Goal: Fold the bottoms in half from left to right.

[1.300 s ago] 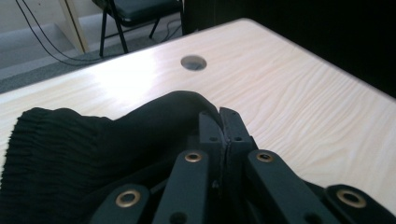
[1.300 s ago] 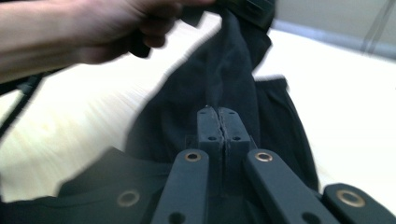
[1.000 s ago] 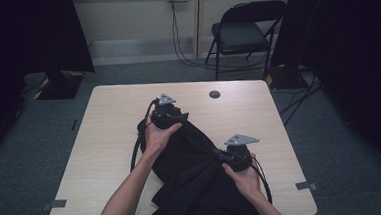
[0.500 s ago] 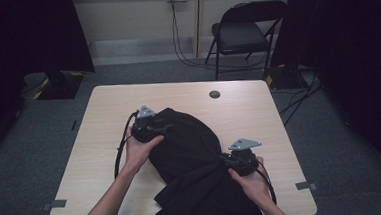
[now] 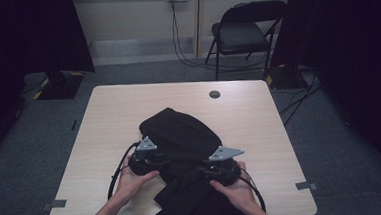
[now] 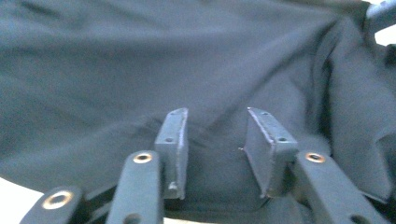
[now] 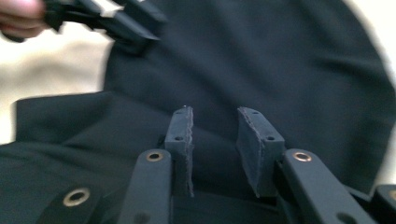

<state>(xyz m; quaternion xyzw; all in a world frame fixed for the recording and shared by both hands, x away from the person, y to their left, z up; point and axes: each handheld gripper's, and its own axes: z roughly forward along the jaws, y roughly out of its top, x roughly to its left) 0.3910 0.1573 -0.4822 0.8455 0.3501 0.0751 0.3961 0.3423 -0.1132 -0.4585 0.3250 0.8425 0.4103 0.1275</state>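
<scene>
The black cloth (image 5: 183, 138) is heaped mid-table, trailing off the near edge. Both grippers, left (image 6: 217, 135) and right (image 7: 215, 135), are held parted above it, gripping nothing; the cloth lies directly ahead.

Dim high view with dark corners, both gripper views soft and motion-blurred, pale washed-out glare at their edges

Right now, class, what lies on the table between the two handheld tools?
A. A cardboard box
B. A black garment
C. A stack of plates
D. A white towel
B: a black garment lies bunched on the wooden table, with the left tool and right tool at its near edge.
</scene>
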